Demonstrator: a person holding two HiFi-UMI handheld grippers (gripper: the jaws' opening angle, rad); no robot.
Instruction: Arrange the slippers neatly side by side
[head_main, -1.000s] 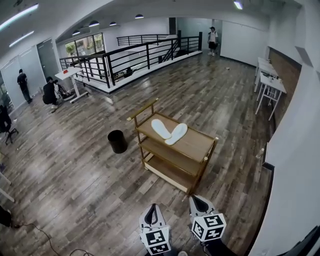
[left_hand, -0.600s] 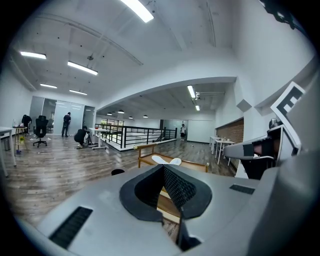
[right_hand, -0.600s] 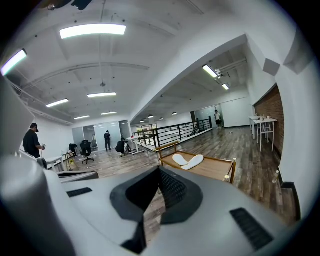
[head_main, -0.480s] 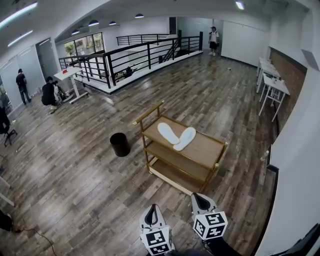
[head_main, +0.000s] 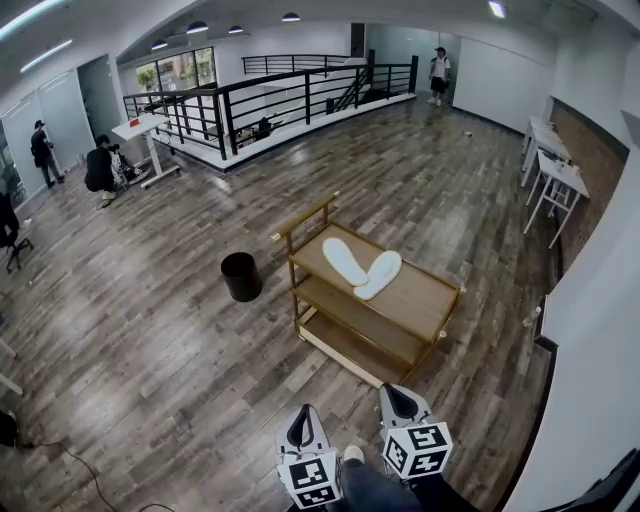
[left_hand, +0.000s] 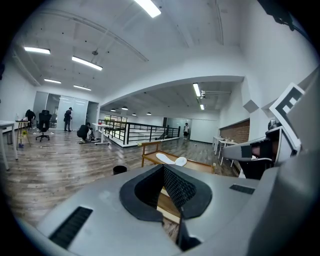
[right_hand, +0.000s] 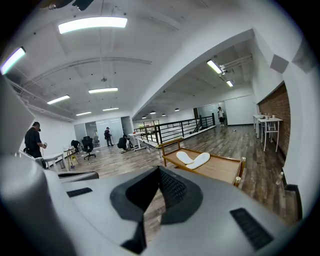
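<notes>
- Head view: nothing is done yet, as far as I can tell. The two white slippers (head_main: 346, 261) lie on the top shelf of the wooden cart (head_main: 425, 300), splayed in a V with their near ends touching, so they're not side by side at all.
- The left gripper (head_main: 304, 418) and right gripper (head_main: 397, 398) sit low in the frame, well short of the cart. So the approach, the grab and the lining up are all still to do.
- There's loads of room: bare wood floor (head_main: 150, 340) all round the cart. A black bin (head_main: 241, 277) stands apart off its left end, and the white tables (head_main: 556, 178) are well away by the right wall.
- The edge to mind is the raised handle (head_main: 303, 216) at the cart's far-left end.
- Left gripper view: the fingers (left_hand: 177, 187) are pressed together with nothing between them. The slippers (left_hand: 169, 159) show beyond them on the cart top.
- Right gripper view: same story, the fingers (right_hand: 171, 190) are closed and empty.
- From here the cart top has plenty of bare wood to the right of the slippers (right_hand: 194, 159) for straightening them. The corner posts (right_hand: 240, 172) and low rim are what I'd steer clear of.
</notes>
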